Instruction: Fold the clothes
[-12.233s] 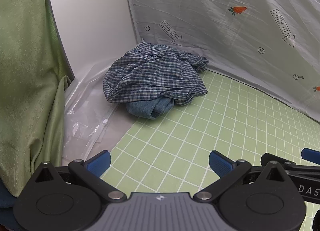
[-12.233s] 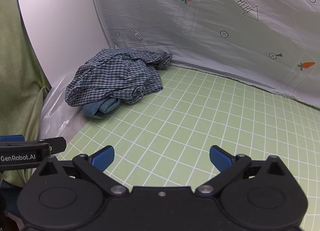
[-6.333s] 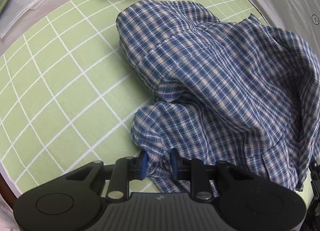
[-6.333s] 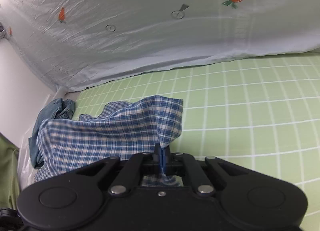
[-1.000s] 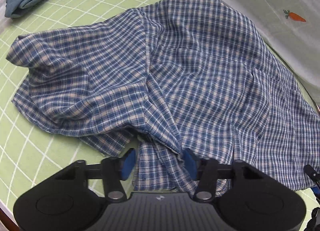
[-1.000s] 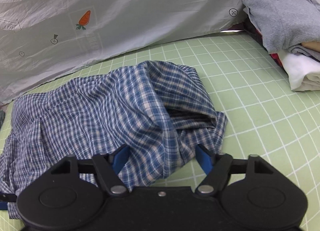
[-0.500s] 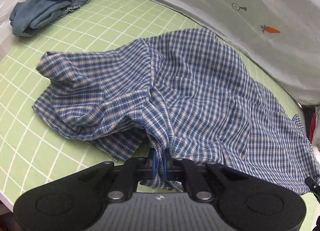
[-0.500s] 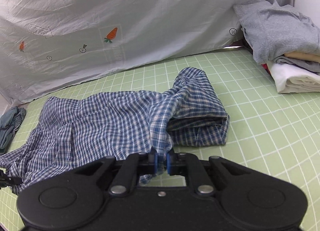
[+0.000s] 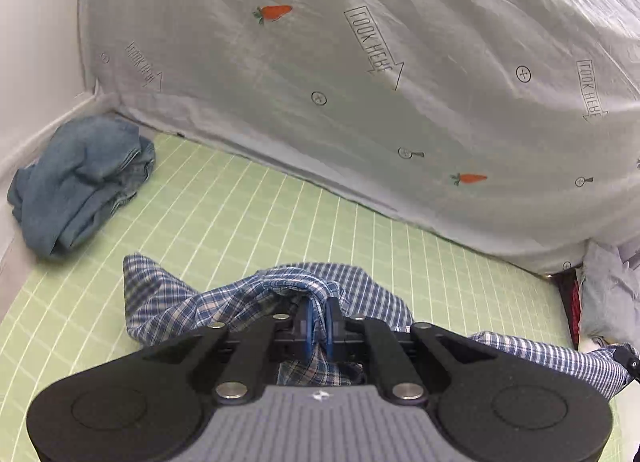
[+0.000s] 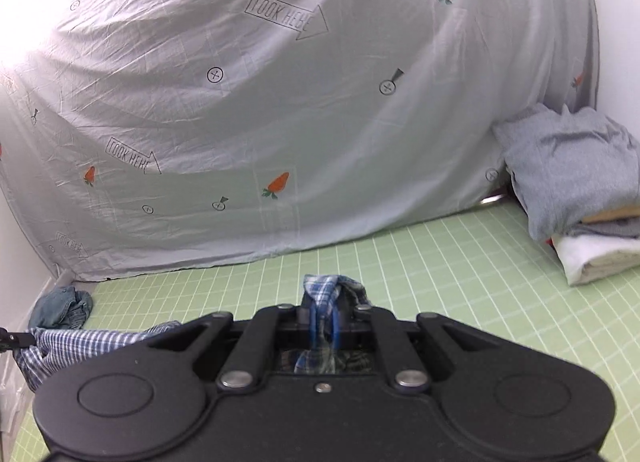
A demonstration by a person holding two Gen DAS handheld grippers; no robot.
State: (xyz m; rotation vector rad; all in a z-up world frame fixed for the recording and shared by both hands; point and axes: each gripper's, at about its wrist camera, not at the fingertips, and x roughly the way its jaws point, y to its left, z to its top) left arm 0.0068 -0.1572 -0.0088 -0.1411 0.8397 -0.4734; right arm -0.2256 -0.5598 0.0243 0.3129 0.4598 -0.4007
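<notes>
Gripping the plaid shirt (image 9: 256,298) with both tools, jaws clenched on fabric on each side. My left gripper (image 9: 317,326) has its blue pads pressed together on a bunched fold of the shirt; cloth pokes up above the pads and hangs below them behind the housing. My right gripper (image 10: 325,328) is likewise pinched tight on a narrow twist of the same shirt, a small knot of plaid sticking up past the tips. Both pairs of jaws have just been closing, and cloth sits between them in each view.

Shirt position: lifted off the green grid mat (image 9: 224,221) at the two held points, the rest draping down toward the mat. In the left view the plaid spreads left of my pads and trails off right toward the frame edge; in the right view a band of it stretches left of my pads to the other tool's tip at the frame edge.

Past the shirt, bare mat squares. Further from the shirt, to its far left, a crumpled blue denim garment (image 9: 80,181) lies at the mat corner against the white wall (image 9: 36,61). To the shirt's far right, a stack of folded clothes (image 10: 576,189), grey on top, white at the bottom, rests on the mat. Behind everything hangs a grey sheet (image 10: 280,101) printed with carrots and arrows.
</notes>
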